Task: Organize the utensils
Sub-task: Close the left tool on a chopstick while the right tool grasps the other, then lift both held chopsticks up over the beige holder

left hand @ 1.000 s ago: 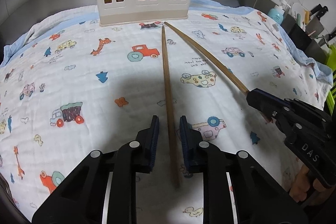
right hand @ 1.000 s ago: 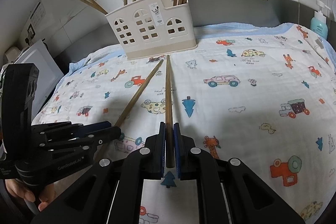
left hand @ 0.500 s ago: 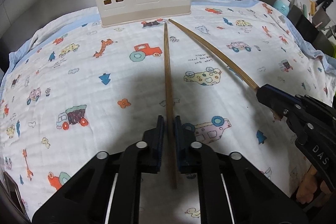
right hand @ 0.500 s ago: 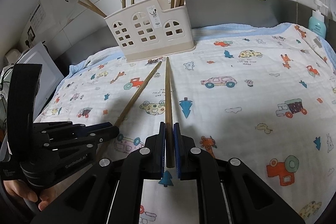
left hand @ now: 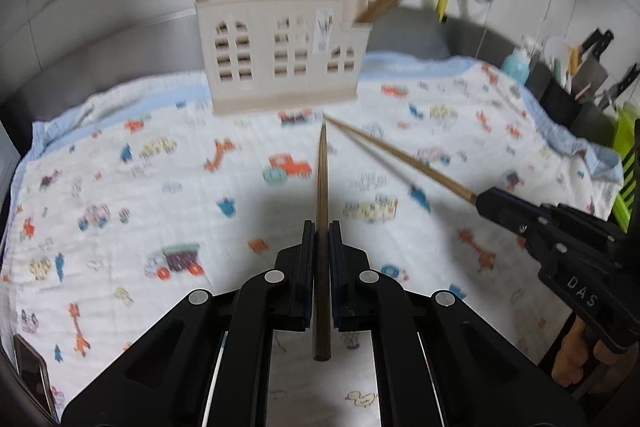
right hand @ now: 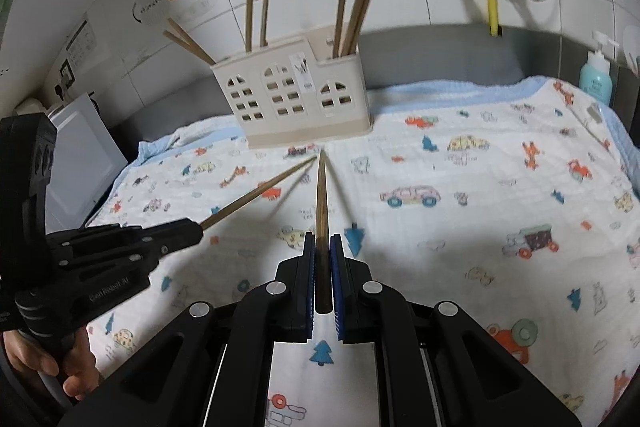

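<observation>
Fingers [left hand: 306, 267] of the left gripper [left hand: 322, 239] squeeze a brown chopstick [left hand: 322, 211] that runs straight out ahead between them, with its thick end poking back behind the pads. Fingers [right hand: 339, 267] of the right gripper [right hand: 322, 247] pinch a second chopstick [right hand: 322, 203] the same way. Both thin tips point at the bottom of the cream holder [right hand: 296, 99] far ahead, which has more chopsticks [right hand: 354, 11] standing in it on the cartoon cloth [right hand: 460, 227].

Wooden chopstick [left hand: 322, 187]; matt plastic holder [right hand: 296, 99]; quilted cloth [right hand: 480, 227].
</observation>
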Demonstrator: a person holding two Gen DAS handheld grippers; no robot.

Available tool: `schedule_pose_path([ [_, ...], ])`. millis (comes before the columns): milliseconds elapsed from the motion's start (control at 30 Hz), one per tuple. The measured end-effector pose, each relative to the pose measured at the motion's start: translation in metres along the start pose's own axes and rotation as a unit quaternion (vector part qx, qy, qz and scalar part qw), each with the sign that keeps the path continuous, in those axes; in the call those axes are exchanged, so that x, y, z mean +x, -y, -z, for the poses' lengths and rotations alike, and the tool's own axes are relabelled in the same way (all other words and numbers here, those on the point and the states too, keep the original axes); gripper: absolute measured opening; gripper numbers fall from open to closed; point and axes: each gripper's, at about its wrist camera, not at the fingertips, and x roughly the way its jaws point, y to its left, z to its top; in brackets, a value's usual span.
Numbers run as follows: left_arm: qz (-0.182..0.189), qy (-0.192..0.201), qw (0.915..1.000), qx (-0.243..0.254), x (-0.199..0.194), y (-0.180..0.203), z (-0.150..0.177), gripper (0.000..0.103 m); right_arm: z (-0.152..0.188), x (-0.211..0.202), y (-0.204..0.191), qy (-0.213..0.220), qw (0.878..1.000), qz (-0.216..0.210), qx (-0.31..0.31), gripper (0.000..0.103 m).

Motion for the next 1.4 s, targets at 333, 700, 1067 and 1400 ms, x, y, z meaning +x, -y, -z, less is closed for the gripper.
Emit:
schedule_pose_path([
  [333, 0.021, 0.066, 0.9976, -0.003, -0.026, -0.007, -0.027, 0.005, -0.033, -0.012, -0.011, 0.03, 0.999, -0.004, -0.019, 0.007],
  [700, 0.009, 0.09, 0.9955, 0.027, -0.043, -0.019, -0.071, 0.005, -0.109, -0.025, -0.024, 0.052, 0.996, -0.02, -0.075, 0.007],
  [1067, 0.005, 0.127, 0.9913, 0.033, -0.065, -0.036, -0.127, 0.005, -0.201, -0.05, -0.046, 0.077, 0.986, -0.001, -0.146, 0.007],
  [1400, -0.028, 0.2, 0.9779, 0.053, -0.099, -0.036, -0.202, 0.005, -0.267, -0.058, -0.05, 0.105, 0.984, 0.002, -0.145, 0.007],
])
